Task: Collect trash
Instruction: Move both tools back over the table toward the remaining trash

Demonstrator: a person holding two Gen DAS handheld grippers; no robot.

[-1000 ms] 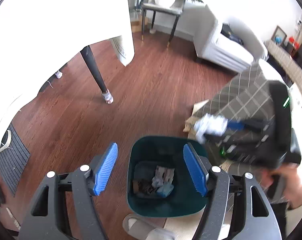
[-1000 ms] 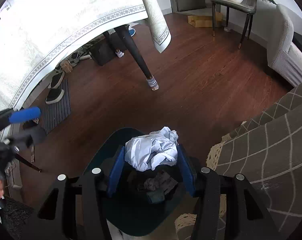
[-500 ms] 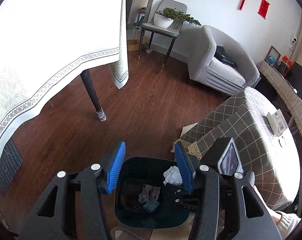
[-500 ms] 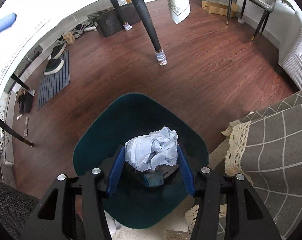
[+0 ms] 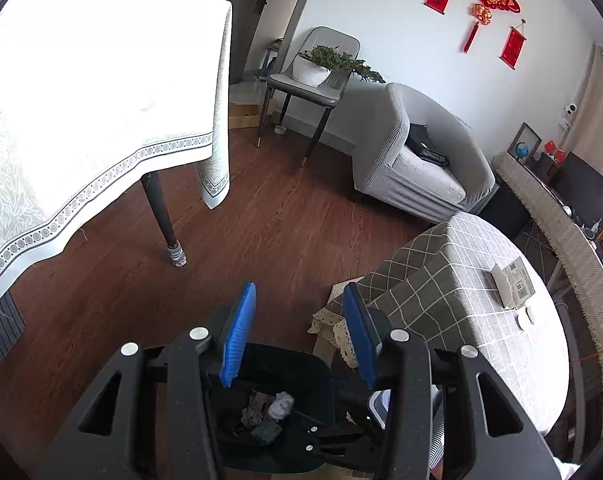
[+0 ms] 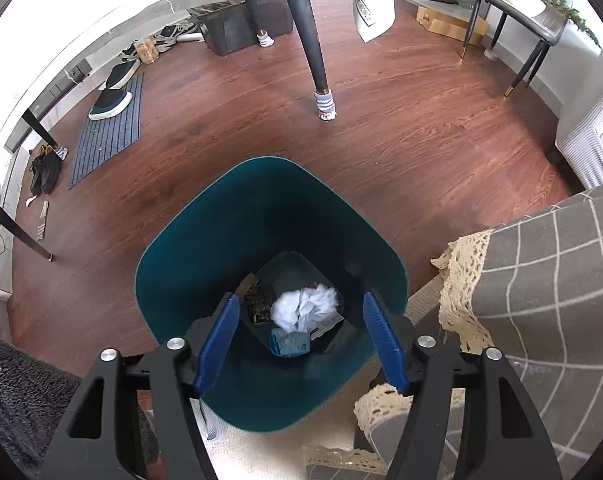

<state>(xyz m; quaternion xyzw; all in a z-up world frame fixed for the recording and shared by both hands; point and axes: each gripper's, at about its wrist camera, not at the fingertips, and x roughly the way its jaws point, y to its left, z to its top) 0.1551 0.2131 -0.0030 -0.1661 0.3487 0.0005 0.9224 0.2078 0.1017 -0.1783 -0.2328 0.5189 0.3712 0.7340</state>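
A teal trash bin (image 6: 205,232) stands on the wood floor beside the checked-cloth table. A crumpled white paper ball (image 6: 304,306) lies inside it on other scraps. My right gripper (image 6: 299,336) is open and empty, directly above the bin's mouth. In the left wrist view the bin (image 5: 301,364) sits low, with the paper ball (image 5: 281,404) at its bottom. My left gripper (image 5: 299,332) is open and empty, higher above the bin's far edge. The right gripper's body shows below it, over the bin.
A dining table with white cloth (image 5: 81,120) and its dark leg (image 5: 165,220) stand left. A low table with grey checked cloth (image 5: 461,300) is right of the bin. A grey armchair (image 5: 417,160), a chair with a plant (image 5: 313,76), a doormat and shoes (image 6: 109,120).
My right gripper opened and the white paper ball dropped into the bin. My left gripper rose and tilted up, showing more of the room.
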